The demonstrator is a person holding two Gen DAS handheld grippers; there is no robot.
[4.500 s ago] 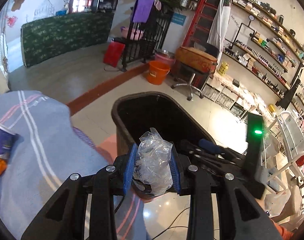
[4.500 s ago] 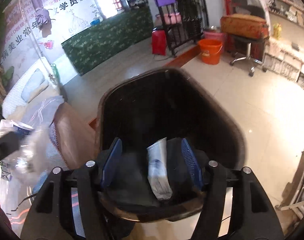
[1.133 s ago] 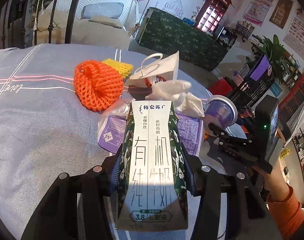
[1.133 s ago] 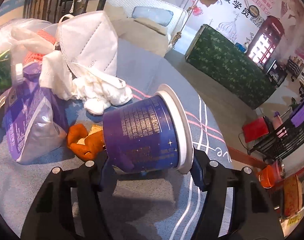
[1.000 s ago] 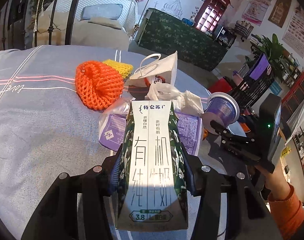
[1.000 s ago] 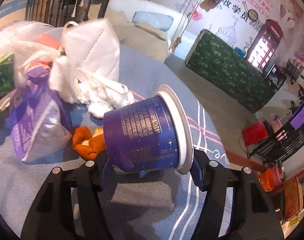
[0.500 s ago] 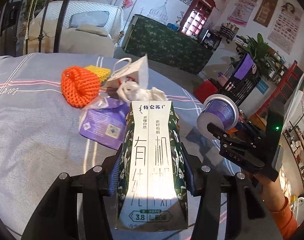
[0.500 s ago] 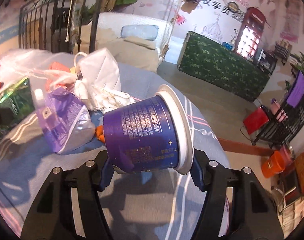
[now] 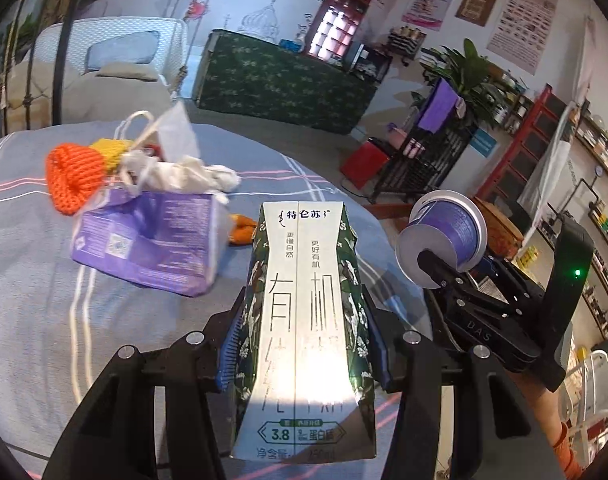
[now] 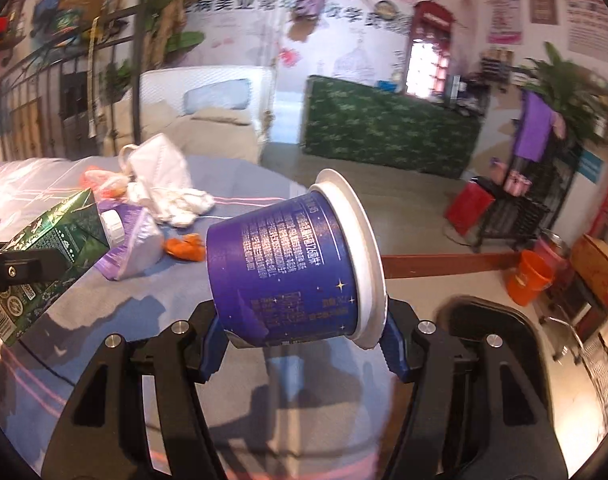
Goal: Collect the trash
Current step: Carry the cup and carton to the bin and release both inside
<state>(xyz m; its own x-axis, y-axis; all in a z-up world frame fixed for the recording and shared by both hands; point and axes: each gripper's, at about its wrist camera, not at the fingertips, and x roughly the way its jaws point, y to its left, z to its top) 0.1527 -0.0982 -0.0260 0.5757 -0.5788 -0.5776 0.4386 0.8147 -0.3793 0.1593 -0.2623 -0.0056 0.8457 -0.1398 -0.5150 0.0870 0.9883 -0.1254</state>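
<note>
My left gripper [image 9: 304, 344] is shut on a green and white milk carton [image 9: 306, 320] and holds it above the grey-blue tablecloth [image 9: 31, 300]. My right gripper [image 10: 304, 340] is shut on a purple yogurt cup [image 10: 291, 264] with a white rim, held on its side above the table's edge. The cup [image 9: 444, 236] and right gripper also show in the left wrist view, to the right of the carton. The carton [image 10: 43, 248] shows at the left in the right wrist view. The dark trash bin [image 10: 500, 340] stands on the floor, low right.
On the table lie a purple pouch [image 9: 151, 236], an orange net [image 9: 71, 180], a yellow net [image 9: 109, 150], a white face mask [image 10: 159, 172], crumpled white tissue [image 9: 183, 172] and orange peel [image 10: 185, 248]. An orange bucket [image 10: 528, 276] and red bag [image 10: 470, 208] stand on the floor.
Both grippers have lifted and swung right, away from the trash pile, each keeping its item. The trash bin has come into the right wrist view.
</note>
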